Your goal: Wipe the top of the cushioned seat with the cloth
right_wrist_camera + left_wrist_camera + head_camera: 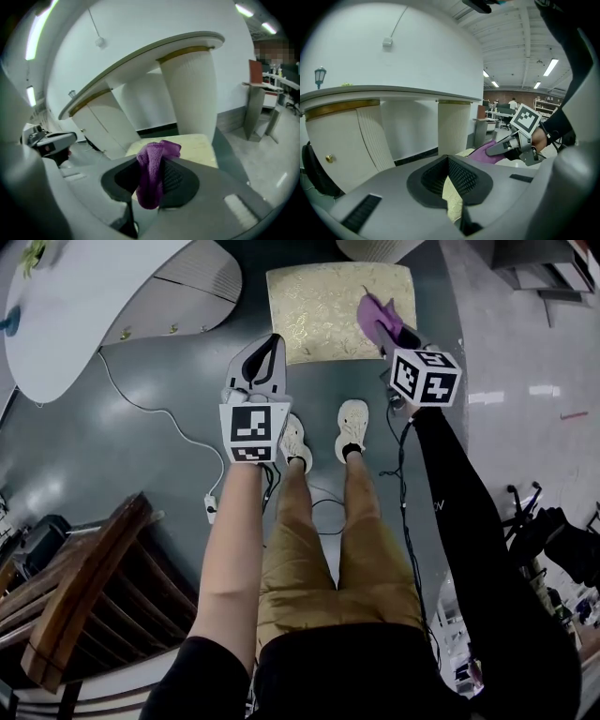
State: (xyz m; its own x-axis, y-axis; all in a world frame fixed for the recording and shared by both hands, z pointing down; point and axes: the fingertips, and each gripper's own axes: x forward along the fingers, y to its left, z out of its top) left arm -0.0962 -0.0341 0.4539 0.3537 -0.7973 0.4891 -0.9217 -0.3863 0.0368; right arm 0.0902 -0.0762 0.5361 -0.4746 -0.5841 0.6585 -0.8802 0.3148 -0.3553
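Right now I am clenching a soft purple knitted cloth (151,176) in my right gripper (382,332), over the pale gold patterned cushioned seat (319,310). Being light and floppy, it is probably best pinched mid-bunch. My left gripper (267,352) is hanging closed, empty.

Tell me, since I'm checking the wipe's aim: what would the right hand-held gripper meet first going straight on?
Probably the cushioned seat, just beyond the cloth clamped in the right hand-held gripper; depth is unclear.
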